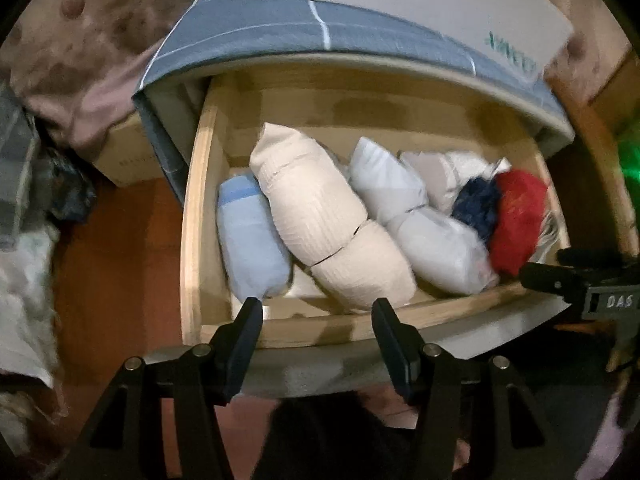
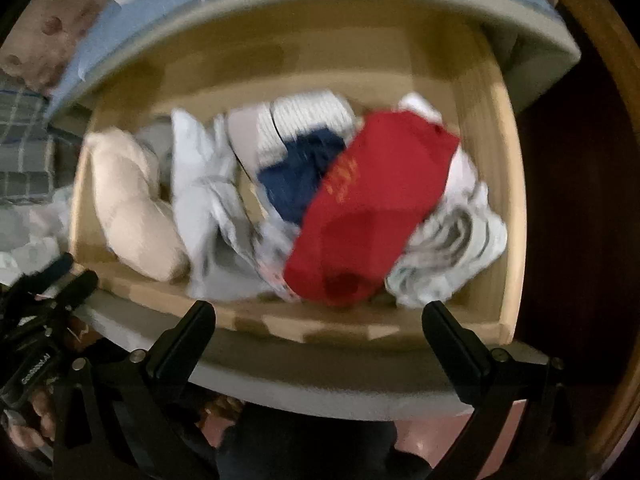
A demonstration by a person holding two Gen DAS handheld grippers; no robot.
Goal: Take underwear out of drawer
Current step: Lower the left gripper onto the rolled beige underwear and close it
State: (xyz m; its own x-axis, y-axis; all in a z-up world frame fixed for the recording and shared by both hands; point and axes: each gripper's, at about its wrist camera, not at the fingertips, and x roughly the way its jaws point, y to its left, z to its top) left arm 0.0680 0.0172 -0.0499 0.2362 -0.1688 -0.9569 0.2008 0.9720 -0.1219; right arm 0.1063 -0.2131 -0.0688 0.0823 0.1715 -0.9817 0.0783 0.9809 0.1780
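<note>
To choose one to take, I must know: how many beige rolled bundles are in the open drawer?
2. One beige bundle lies toward the back, left of centre; the second touches it, nearer the drawer front. Others may be hidden underneath.

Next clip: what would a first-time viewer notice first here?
The open wooden drawer packed with rolled clothes fills both views. The red piece stands out at the drawer's right end, beside a navy one, while cream rolls and a light blue roll fill the left. The left gripper and right gripper sit above the front edge, jaws open and empty.
</note>
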